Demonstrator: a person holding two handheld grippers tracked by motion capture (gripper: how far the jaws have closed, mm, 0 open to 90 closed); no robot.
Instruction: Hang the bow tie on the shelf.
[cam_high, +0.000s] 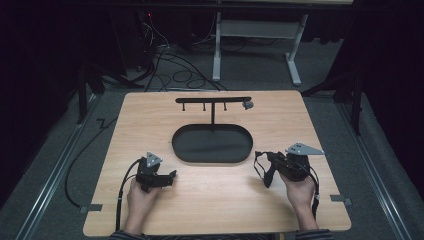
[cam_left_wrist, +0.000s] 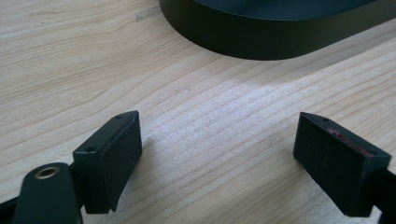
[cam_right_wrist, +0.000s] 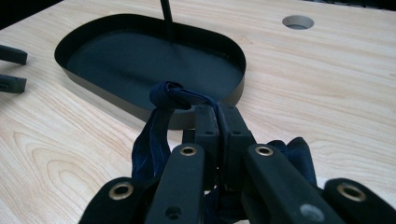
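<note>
A dark blue fabric strap (cam_right_wrist: 158, 135) with a knot at its top hangs from my right gripper (cam_right_wrist: 217, 111), whose jaws are shut on it just above the tabletop. In the high view this right gripper (cam_high: 263, 163) is held at the right of the black oval tray (cam_high: 212, 145), with the strap (cam_high: 262, 173) dangling from its tips. My left gripper (cam_high: 173, 176) rests low at the tray's near left. Its jaws stand wide open over bare wood, with nothing between them (cam_left_wrist: 218, 120). A black T-shaped rack (cam_high: 213, 99) with small pegs rises from the tray's far side.
A small grey piece (cam_high: 247, 105) hangs at the rack's right end. The tray's wall (cam_left_wrist: 261, 44) lies close ahead of the left gripper. A round hole (cam_right_wrist: 298, 21) is cut in the wooden table beyond the tray. Cables and stands sit on the floor behind.
</note>
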